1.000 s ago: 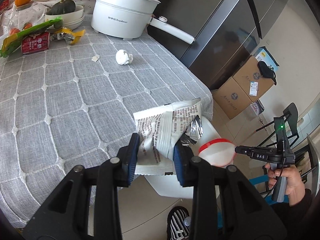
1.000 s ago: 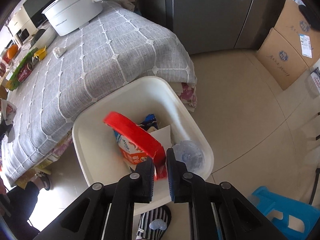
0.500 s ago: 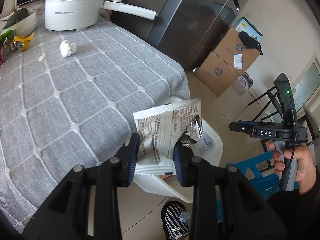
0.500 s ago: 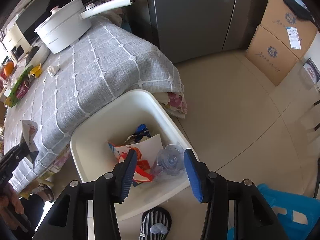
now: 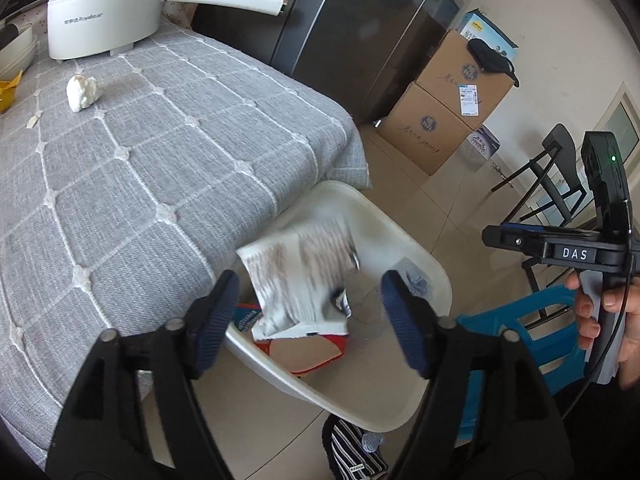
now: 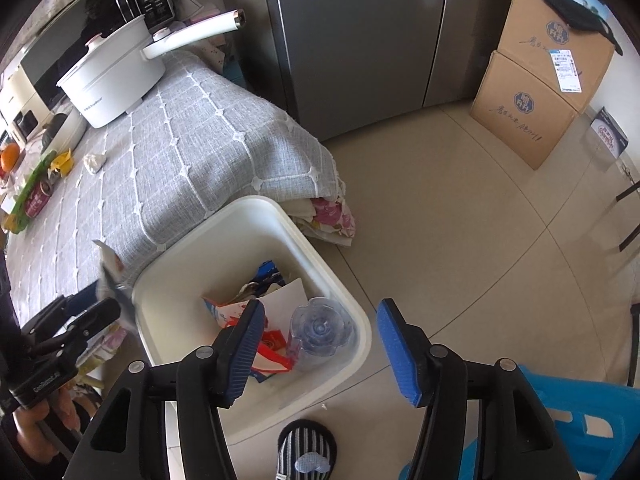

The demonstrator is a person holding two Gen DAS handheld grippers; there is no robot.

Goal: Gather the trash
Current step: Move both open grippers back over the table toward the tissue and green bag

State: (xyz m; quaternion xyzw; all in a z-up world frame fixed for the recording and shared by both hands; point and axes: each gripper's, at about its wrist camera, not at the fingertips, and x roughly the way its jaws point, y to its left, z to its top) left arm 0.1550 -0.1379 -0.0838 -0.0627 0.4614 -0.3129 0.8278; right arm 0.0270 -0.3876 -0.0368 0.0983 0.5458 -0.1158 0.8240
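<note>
My left gripper [image 5: 310,316] hovers over the white bin [image 5: 400,236], and its jaws are opening. A white printed wrapper [image 5: 296,276] drops loose and blurred between the pads, touching neither. My right gripper [image 6: 320,344] hangs above the bin's [image 6: 256,208] near corner, its jaws opening with nothing between them. Inside the bin lie a red-and-white package [image 6: 272,344], a clear plastic cup [image 6: 320,328] and a white paper [image 6: 286,300]. A crumpled white tissue [image 5: 81,91] lies on the grey tablecloth.
A white electric pot [image 5: 104,12] stands at the table's far end, with snack wrappers [image 6: 36,188] at its left. Stacked cardboard boxes [image 5: 448,120] stand beside a dark fridge [image 6: 360,40]. A blue stool [image 5: 520,340] and a striped slipper [image 6: 306,456] border the bin.
My left gripper carried the wrapper from the table's edge to over the bin, then opened and let it go. My right gripper opened, dropping the red-and-white package into the bin.
</note>
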